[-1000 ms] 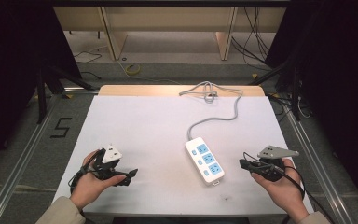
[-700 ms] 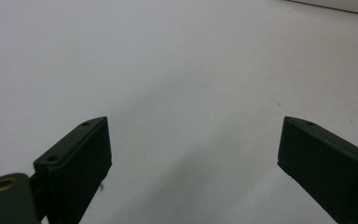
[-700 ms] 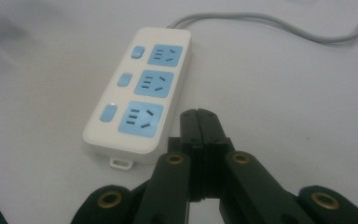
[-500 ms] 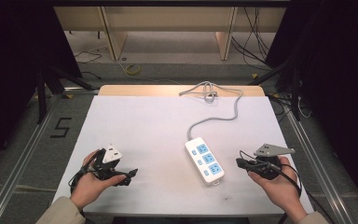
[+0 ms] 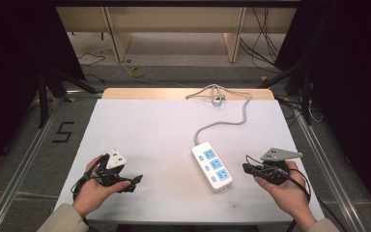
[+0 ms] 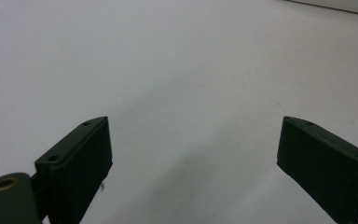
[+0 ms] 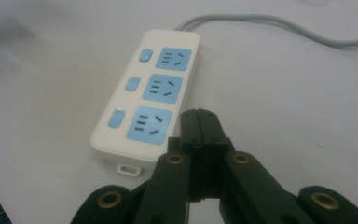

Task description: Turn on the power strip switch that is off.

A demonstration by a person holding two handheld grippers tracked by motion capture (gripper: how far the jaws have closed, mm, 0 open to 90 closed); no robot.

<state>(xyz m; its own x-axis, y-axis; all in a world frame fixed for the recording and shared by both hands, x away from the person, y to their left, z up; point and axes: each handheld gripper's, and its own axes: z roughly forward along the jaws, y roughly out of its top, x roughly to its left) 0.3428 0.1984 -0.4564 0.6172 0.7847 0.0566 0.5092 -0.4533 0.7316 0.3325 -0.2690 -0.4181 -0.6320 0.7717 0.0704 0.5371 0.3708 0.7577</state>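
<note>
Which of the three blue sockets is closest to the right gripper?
The end socket, farthest from the cord and next to the strip's small hanging tab, lies just beyond the right gripper; the other two sit farther along.

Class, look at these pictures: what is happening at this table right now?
A person sits at a white table with a gripper in each hand. The left gripper is open over bare tabletop. The right gripper is shut, empty, beside a white power strip with three blue sockets, whose grey cable trails to the far edge.

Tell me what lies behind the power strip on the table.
Behind the power strip its grey cord runs back to a coiled bundle at the table's far edge. Its plug is hidden.
</note>
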